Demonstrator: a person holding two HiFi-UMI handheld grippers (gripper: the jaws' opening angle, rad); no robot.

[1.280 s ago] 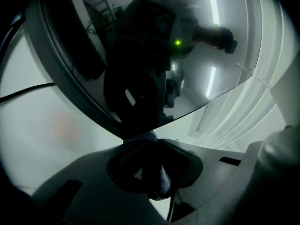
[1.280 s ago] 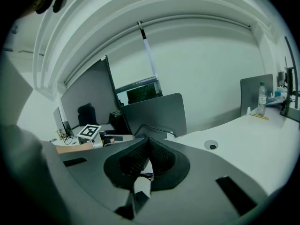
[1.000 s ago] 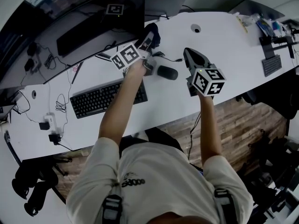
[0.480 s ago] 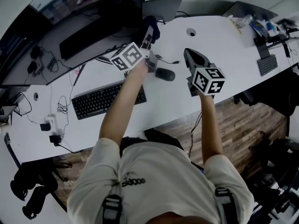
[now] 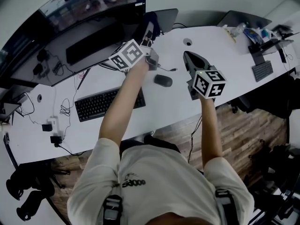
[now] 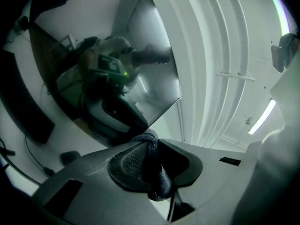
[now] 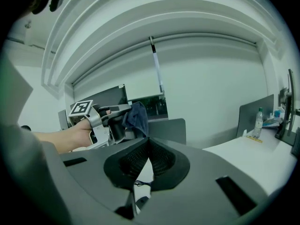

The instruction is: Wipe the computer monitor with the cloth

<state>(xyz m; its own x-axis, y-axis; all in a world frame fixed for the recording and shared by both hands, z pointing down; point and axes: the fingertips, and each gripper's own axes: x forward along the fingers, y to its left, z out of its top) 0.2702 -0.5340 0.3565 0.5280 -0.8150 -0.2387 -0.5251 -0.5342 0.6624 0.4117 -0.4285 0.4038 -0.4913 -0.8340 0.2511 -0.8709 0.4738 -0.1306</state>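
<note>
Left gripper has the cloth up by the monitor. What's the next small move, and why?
Probably ease the left gripper forward until the cloth presses on the monitor near its edge, then start the wipe. Its jaws are clamped on the cloth, raised close to the screen, but contact can't be confirmed. The right gripper is shut, empty and off to the side.

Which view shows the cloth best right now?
Left gripper view: the cloth sits close up, clamped between the jaws. Right gripper view shows it small, hanging from the left gripper. Head view shows only a dark patch beside the monitor.
</note>
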